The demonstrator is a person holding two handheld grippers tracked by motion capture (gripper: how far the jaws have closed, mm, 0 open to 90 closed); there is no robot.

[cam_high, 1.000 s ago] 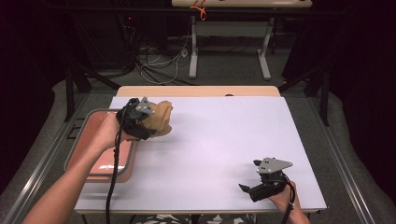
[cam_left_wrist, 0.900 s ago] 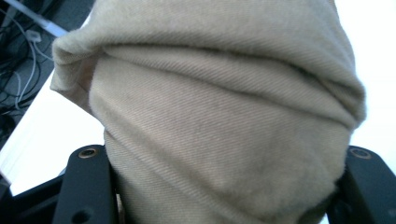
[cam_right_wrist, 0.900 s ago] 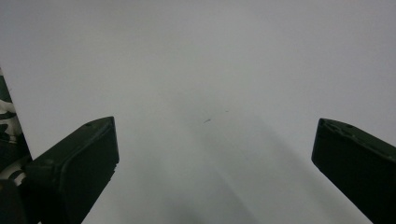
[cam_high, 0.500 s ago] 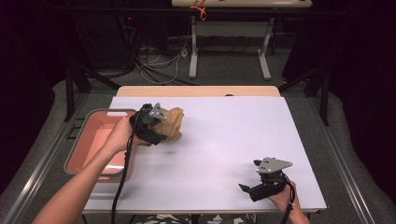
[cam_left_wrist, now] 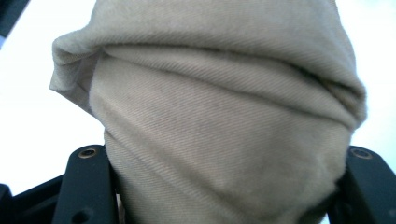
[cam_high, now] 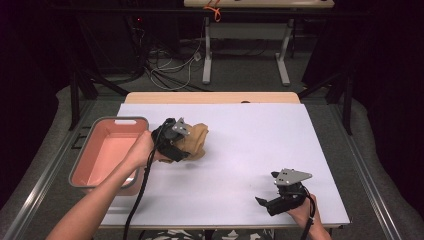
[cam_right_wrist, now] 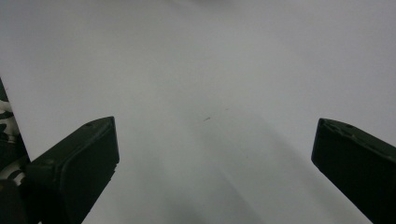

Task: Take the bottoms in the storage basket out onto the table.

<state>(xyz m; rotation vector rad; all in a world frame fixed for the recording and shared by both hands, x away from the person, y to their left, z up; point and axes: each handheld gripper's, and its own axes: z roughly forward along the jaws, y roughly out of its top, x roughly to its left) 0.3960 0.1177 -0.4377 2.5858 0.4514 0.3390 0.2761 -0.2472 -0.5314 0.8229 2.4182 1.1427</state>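
At the lower right of the high view, the right gripper (cam_high: 265,202) is held low over the white table (cam_high: 260,145) near its front edge, with the grey three-cornered plate on top. In the right gripper view its two black jaws are seen spread wide apart at the lower left and lower right corners, with nothing between them but bare white surface; the right gripper (cam_right_wrist: 212,158) is released.

Farther up and to the left in the high view, the left gripper (cam_high: 187,145) is seen at the centre left of the frame, clenched on a bunched tan cloth (cam_high: 196,140), which is lifted just above the table surface, as a faint shadow lies beneath it. In the left gripper view the tan cloth (cam_left_wrist: 219,121) is gathered in thick folds between the two black jaws at the bottom corners.

Just left of that hand, at the middle left of the high view, a pink bin (cam_high: 107,152) with a grey rim sits at the table's left edge.
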